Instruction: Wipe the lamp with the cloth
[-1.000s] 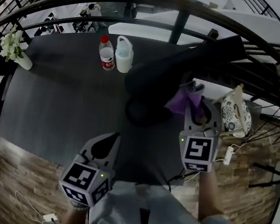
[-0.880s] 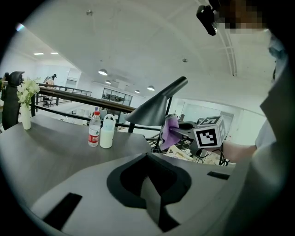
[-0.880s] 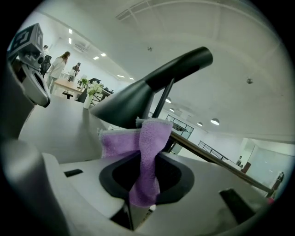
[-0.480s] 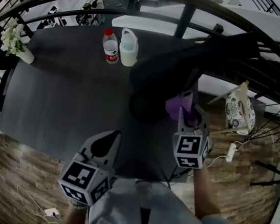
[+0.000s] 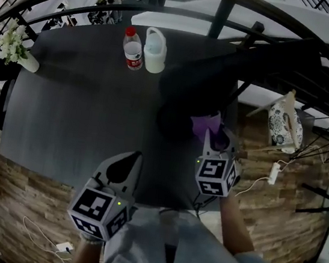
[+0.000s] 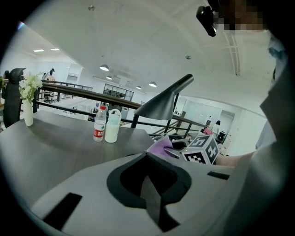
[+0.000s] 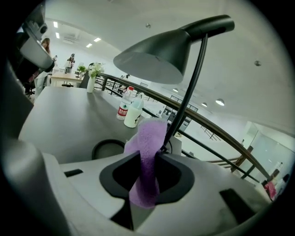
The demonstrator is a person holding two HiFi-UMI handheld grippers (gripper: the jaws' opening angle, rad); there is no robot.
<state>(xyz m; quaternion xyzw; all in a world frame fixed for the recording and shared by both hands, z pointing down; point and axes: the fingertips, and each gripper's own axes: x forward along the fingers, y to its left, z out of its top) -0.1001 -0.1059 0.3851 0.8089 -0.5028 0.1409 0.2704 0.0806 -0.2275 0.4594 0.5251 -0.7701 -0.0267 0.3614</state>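
**Lamp (image 5: 198, 87) at the table's right side, cloth pinched beside its stem**

Head view: The black desk lamp stands on the right part of a dark table (image 5: 76, 109). Its round base (image 5: 174, 126) is close to the near right corner. The right gripper (image 5: 217, 138) sits just right of the base and holds a purple cloth (image 5: 205, 123) towards the lamp. The left gripper (image 5: 128, 158) hangs over the table's near edge, well apart from the lamp. A bottle (image 5: 133, 49) and a white jug (image 5: 156, 51) stand at the far side.

Left gripper view: Its jaws are pressed together with nothing between them. The lamp and cloth lie ahead and to the right.

Right gripper view: The jaws are clamped on a narrow fold of the cloth, which stands up in front of the thin stem (image 7: 186, 97). Whether cloth and stem touch cannot be told. The shade (image 7: 154, 57) hangs overhead.

Likely risks: No hand steadies the lamp, so a firm sideways rub on the slender stem could slide or tip it toward the nearby table edge. Only a small fold of cloth is gripped, so dragging it hard along the stem could pull it free of the jaws.
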